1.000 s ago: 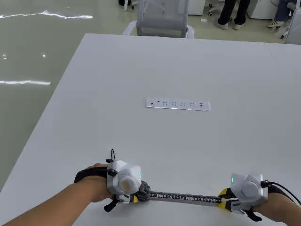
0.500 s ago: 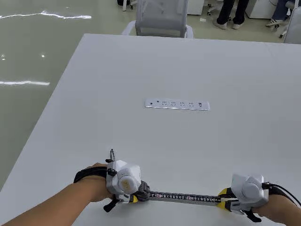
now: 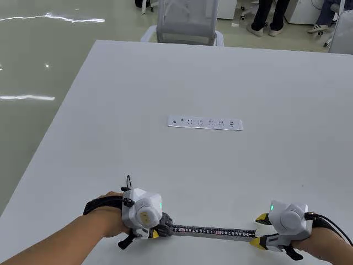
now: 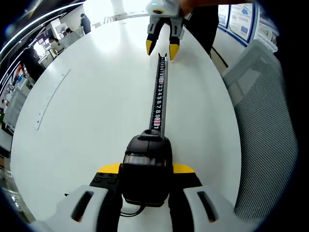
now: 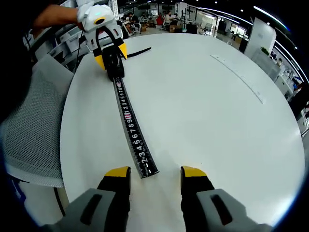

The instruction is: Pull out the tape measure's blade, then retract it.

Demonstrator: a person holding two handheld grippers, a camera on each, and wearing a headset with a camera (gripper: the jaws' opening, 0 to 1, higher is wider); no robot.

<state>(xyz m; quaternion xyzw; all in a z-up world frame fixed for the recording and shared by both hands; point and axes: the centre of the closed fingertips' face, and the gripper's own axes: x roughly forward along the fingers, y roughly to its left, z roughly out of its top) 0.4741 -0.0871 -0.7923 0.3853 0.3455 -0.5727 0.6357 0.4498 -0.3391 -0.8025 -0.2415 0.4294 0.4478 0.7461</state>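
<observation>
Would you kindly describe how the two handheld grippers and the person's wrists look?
Both the left gripper and the right gripper have rounded white housings, a small green light, and grey-and-black jaws tipped in yellow. A black cable runs from the right one. A black strap wraps the left wrist.

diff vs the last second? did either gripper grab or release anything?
The right gripper opened its jaws and let go of the blade; the blade's tip now sits loose between them. Unchanged: the left gripper stays clamped on the tape measure case, and the blade is still pulled out across the table, not yet retracted.
</observation>
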